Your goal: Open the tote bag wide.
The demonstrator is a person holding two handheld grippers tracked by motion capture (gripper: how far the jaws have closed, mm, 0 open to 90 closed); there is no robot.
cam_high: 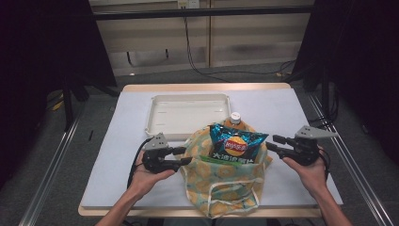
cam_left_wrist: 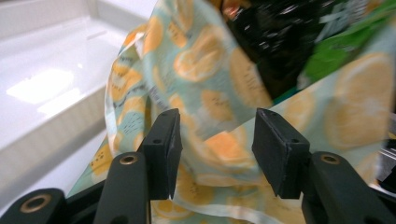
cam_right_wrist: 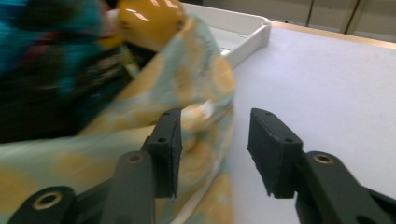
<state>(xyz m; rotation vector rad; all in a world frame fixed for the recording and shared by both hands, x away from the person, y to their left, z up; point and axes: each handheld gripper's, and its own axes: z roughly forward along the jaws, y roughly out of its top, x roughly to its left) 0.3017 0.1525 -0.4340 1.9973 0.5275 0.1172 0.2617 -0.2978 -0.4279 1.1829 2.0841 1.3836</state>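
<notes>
- Left tool [cam_high: 184, 156]: jaws spread, standing against the left side of the fabric bag [cam_high: 226, 183]. In the left gripper view the citrus-print cloth [cam_left_wrist: 219, 149] lies between the pads, but they do not press on it.
- White tray [cam_high: 160, 123]: empty, toward the far edge of the table [cam_high: 117, 165], just behind the bag.
- Fabric bag: stands at the middle of the near edge, mouth up. A blue chip packet [cam_high: 236, 143] sticks out of the top; an orange bottle [cam_high: 234, 121] with a white cap stands behind it.
- Right tool [cam_high: 273, 142]: jaws spread, tips just beside the bag's right rim, nothing between them.
- Progress, judged: the goods sit inside the bag and the tray is bare, so packing looks done; both tools look released. What may remain is closing or lifting the bag.
- View differences: the high view gives the whole layout. The right gripper view shows the bag's pale handle strap [cam_right_wrist: 205, 109] near the left pad, and the bottle's shoulder [cam_right_wrist: 149, 21] close up, blurred.
</notes>
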